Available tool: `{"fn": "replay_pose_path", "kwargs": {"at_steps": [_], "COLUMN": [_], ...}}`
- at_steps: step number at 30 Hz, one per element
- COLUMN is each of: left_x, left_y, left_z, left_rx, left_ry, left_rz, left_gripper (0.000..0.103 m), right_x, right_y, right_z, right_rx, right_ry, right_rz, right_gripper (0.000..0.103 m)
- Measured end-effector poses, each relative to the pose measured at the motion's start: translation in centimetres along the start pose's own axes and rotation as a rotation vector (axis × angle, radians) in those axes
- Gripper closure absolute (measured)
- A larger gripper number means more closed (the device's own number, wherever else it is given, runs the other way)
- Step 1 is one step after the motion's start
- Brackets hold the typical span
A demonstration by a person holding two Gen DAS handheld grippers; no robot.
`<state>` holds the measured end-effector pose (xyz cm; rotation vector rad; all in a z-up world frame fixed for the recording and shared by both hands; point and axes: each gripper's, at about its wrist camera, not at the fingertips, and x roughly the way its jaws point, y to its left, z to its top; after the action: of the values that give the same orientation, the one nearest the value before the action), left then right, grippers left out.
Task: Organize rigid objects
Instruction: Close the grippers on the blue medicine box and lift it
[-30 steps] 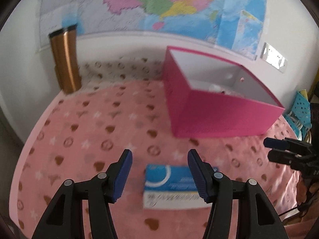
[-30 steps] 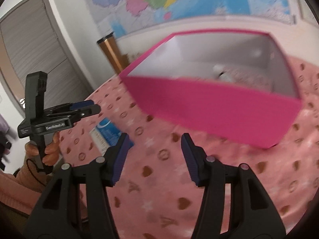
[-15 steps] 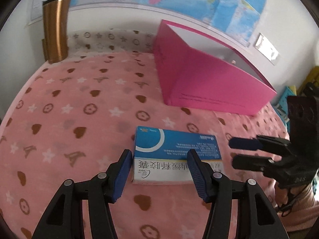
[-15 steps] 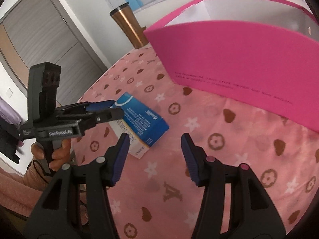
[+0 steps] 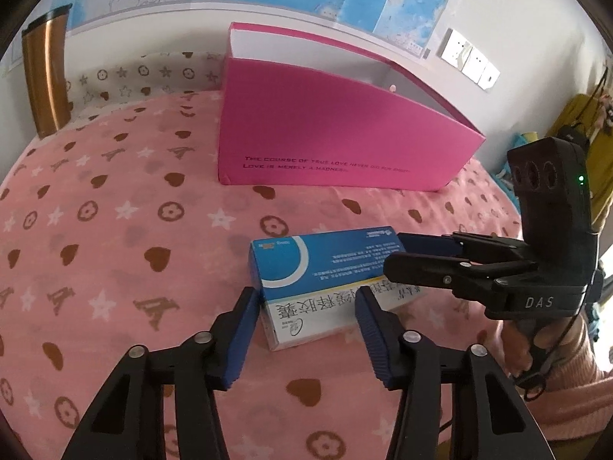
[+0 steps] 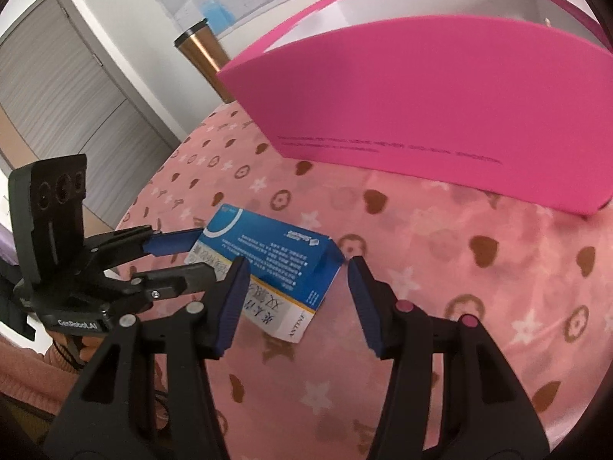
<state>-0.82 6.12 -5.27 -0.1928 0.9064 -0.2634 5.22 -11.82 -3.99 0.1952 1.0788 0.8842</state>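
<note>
Blue medicine carton (image 5: 325, 268) flat on pink-clothed counter (image 5: 115, 199), before pink box (image 5: 337, 138); light, stiff, crushable card; take across short sides; left gripper (image 5: 306, 316) closing round it, right gripper (image 6: 295, 287) open, neither pressing.

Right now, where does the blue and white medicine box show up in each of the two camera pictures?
Left wrist view: blue and white medicine box lies lower centre, just beyond the jaws.
Right wrist view: the box lies centre left, on the pink cloth.
Shared landmark: the pink storage box stands behind it in both.
</note>
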Motion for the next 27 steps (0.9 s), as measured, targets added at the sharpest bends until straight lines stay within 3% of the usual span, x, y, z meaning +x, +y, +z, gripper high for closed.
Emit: {"fn": "replay_pose_path", "kwargs": {"at_steps": [4,27], "left_x": [0.0,0.1], "left_y": [-0.6,-0.8], "left_z": [0.1,0.2], "left_rx": [0.007,-0.002], "left_ry": [0.000,-0.010], "left_rz": [-0.011,-0.012], "left_gripper": [0.061,0.061], "right_x": [-0.2,-1.4], "right_y": [-0.3,-0.6], "right_z": [-0.2,-0.9], "right_rx": [0.012,0.028], "right_ry": [-0.002,-0.016], "right_rz": [-0.008,-0.030], "right_gripper": [0.047,0.054]}}
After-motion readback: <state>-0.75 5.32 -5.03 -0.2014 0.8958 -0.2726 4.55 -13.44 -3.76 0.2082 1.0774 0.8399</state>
